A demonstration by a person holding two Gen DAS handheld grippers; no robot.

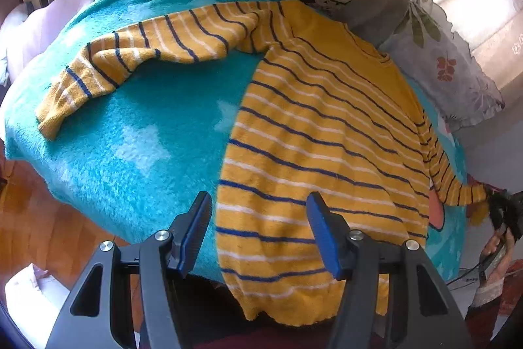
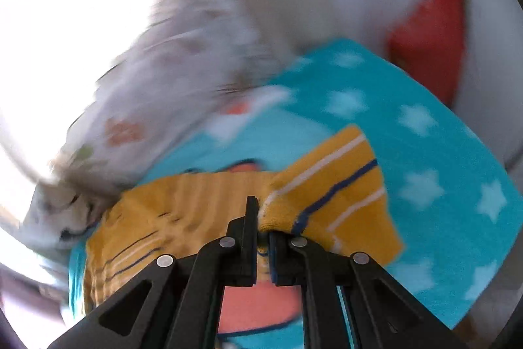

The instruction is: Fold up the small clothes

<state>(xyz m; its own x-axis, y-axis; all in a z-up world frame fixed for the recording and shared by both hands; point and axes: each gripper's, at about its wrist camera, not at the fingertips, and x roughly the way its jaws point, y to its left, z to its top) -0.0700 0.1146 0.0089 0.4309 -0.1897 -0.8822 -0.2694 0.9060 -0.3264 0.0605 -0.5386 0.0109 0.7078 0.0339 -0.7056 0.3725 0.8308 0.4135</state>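
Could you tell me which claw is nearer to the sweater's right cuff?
Right. The right claw is shut on that cuff, pinching its edge. The left claw is open over the sweater's hem, across the body from the cuff.

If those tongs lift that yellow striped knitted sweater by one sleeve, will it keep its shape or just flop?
The yellow striped knitted sweater will probably flop: its hem already droops over the edge of the fluffy turquoise star blanket. The cuff bunches softly in the right tongs, so it likely grips well rather than slipping.
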